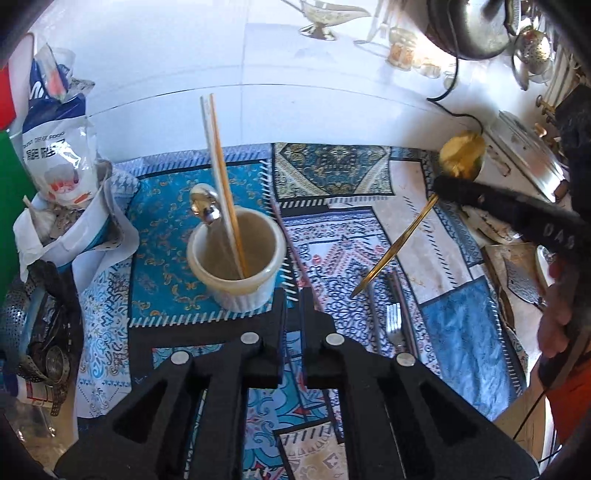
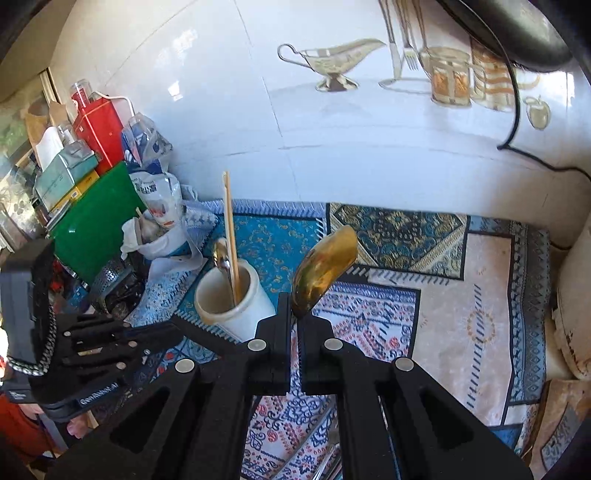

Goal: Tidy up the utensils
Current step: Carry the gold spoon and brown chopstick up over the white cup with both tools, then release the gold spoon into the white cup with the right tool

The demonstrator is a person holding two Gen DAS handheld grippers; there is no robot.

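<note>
A white cup stands on the patterned mat. It holds two pale chopsticks and a silver spoon. My right gripper is shut on a gold spoon, lifted above the mat right of the cup, bowl up and handle slanting down. My left gripper is shut just in front of the cup. A thin reddish stick runs from its tips toward the wall; I cannot tell whether it is pinched. A fork and another metal handle lie on the mat.
A plastic bag, a green board, a red tin and a perforated metal strainer crowd the left side. A dark kettle and its black cord sit back right, against the white tiled wall.
</note>
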